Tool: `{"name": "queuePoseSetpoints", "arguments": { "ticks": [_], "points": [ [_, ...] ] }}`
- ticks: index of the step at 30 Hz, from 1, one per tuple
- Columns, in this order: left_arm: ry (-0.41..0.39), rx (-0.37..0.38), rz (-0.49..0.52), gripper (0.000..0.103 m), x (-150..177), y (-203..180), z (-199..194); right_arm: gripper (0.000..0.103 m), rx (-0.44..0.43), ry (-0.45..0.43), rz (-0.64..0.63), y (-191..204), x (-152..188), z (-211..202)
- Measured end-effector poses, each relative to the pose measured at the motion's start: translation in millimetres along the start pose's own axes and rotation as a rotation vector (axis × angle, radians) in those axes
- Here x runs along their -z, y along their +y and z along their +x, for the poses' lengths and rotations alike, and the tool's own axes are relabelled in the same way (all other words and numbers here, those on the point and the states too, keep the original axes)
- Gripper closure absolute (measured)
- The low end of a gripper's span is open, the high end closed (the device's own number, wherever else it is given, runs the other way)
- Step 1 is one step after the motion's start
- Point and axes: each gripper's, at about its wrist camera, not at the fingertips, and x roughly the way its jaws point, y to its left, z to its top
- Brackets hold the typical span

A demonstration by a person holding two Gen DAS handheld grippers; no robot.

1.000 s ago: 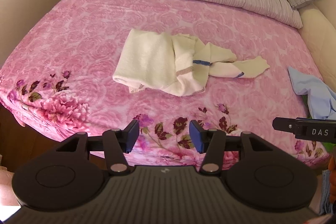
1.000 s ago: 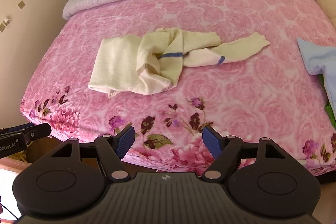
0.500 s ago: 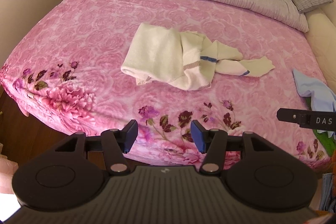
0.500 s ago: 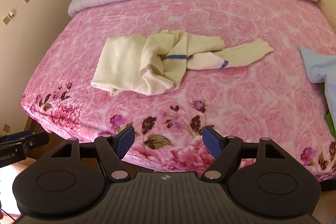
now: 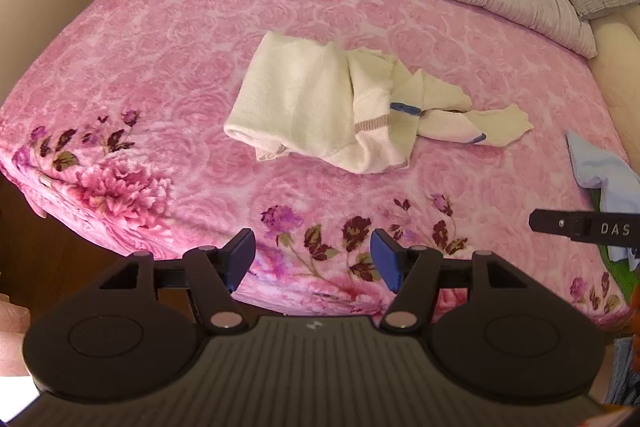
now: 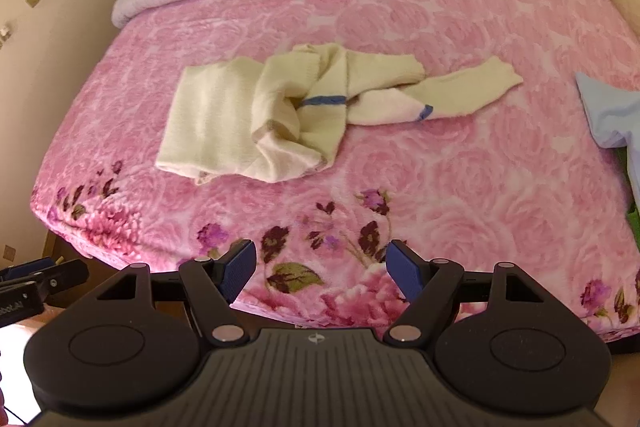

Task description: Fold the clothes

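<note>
Left hand-held gripper [image 5: 312, 255] jaws opening wider than second before, empty; right hand-held gripper [image 6: 320, 269] wide, empty. Both closer over bed [image 5: 160, 67] edge. Cream garment [image 5: 320, 107] crumpled mid-bed, probably sweater, untouched; grasp pending.

We see both views in warm, yellowish indoor light, even and fairly bright, with only soft shadows along the folds of the cream garment [image 5: 320, 107]. The left wrist view is sharp; the right wrist view looks slightly softer. The fisheye lens bows the pink bedspread [image 6: 460, 163] and curves the walls, and the corners fall to dark vignette. A blown-out white patch sits at the lower left edge of each view
</note>
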Motion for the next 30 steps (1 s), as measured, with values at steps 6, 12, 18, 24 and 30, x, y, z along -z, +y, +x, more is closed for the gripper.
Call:
{"name": "queuePoseSetpoints", "arguments": {
  "ticks": [6,12,18,24,30],
  "points": [
    [0.070,0.035,0.020,0.043,-42,8,55,0.028,0.063,0.053,0.094,-22,-24,39],
    [0.132,0.075,0.129,0.043,-82,-3,110,0.028,0.128,0.069,0.213,-51,-50,70],
    [0.209,0.114,0.179,0.043,-87,-29,163,0.028,0.174,0.125,0.307,-90,-51,104],
    [0.227,0.115,0.020,0.042,-66,-54,216,0.028,0.198,0.186,0.253,-136,-57,142],
    [0.165,0.111,-0.379,0.030,-45,-70,261,0.028,0.184,0.232,0.173,-175,-72,182]
  ]
}}
